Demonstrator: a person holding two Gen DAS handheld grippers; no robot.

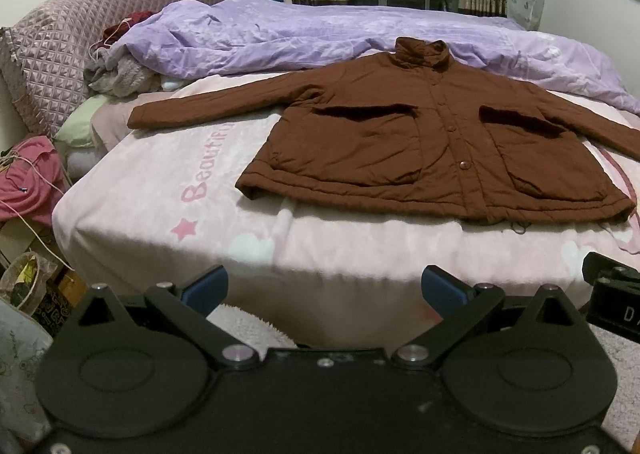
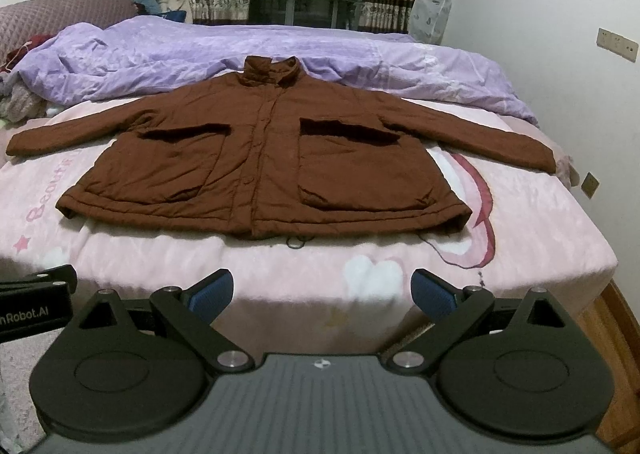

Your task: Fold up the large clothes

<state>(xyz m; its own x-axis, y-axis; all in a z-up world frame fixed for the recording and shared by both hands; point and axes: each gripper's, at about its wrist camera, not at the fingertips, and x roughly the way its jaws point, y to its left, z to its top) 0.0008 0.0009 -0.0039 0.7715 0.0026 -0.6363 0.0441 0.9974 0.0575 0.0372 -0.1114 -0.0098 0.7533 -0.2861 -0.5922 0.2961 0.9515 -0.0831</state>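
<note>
Bed point(image 2: 400, 274): brown jacket point(image 2: 264, 170) laid flat, front up, sleeves outspread (ready for folding). Left gripper point(image 1: 324, 290) and right gripper point(image 2: 322, 292): fingers spread, empty, short of the hem.

Jacket point(image 2: 264, 170) lies on the bed point(image 2: 540, 238), quilt point(image 2: 192, 58) behind.

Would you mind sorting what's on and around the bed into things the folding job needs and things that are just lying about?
For the job:
brown jacket, spread flat
left gripper, open
right gripper, open

Lying about:
purple duvet
quilted pillow
pink garment beside the bed
clothes heap
</note>
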